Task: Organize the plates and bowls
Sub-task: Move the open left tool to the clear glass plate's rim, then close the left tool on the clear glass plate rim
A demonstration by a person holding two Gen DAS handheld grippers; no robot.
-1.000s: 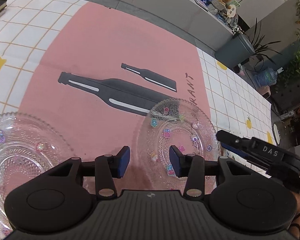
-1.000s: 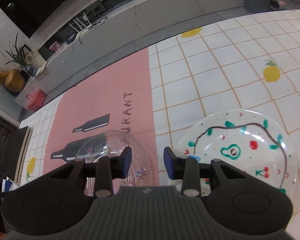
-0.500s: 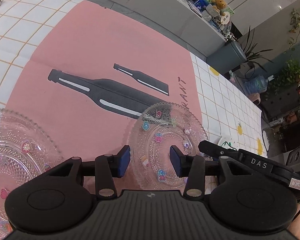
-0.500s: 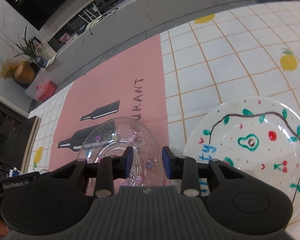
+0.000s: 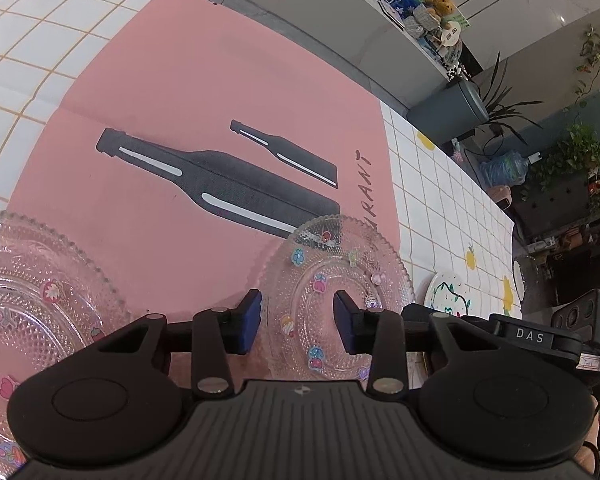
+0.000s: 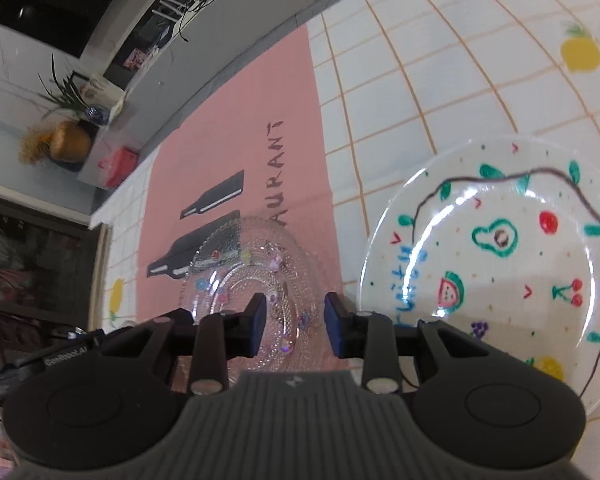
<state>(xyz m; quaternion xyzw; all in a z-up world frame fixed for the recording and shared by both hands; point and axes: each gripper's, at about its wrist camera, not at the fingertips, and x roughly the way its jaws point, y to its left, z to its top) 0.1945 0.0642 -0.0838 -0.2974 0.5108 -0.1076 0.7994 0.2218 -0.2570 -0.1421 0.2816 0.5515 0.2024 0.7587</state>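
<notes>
A small clear glass plate with fruit stickers [image 5: 332, 280] lies on the pink mat, also shown in the right wrist view [image 6: 256, 276]. My left gripper [image 5: 298, 318] is open and hovers over its near left part. My right gripper [image 6: 292, 322] is open and hovers over its near right edge. A larger clear glass plate [image 5: 24, 308] lies at the left. A white plate with painted fruit [image 6: 496, 264] lies on the tiled cloth at the right, partly seen in the left wrist view [image 5: 452, 296].
The pink mat [image 5: 204, 92] with bottle prints covers the table's middle. The tiled cloth [image 6: 420, 64] with lemon prints surrounds it. The right gripper's body [image 5: 532, 338] shows at the left wrist view's right edge. A grey counter [image 5: 340, 12] runs behind the table.
Both grippers have moved closer to the small glass plate, which now sits between them under the fingertips. The jaws stay open. The plates have not moved.
</notes>
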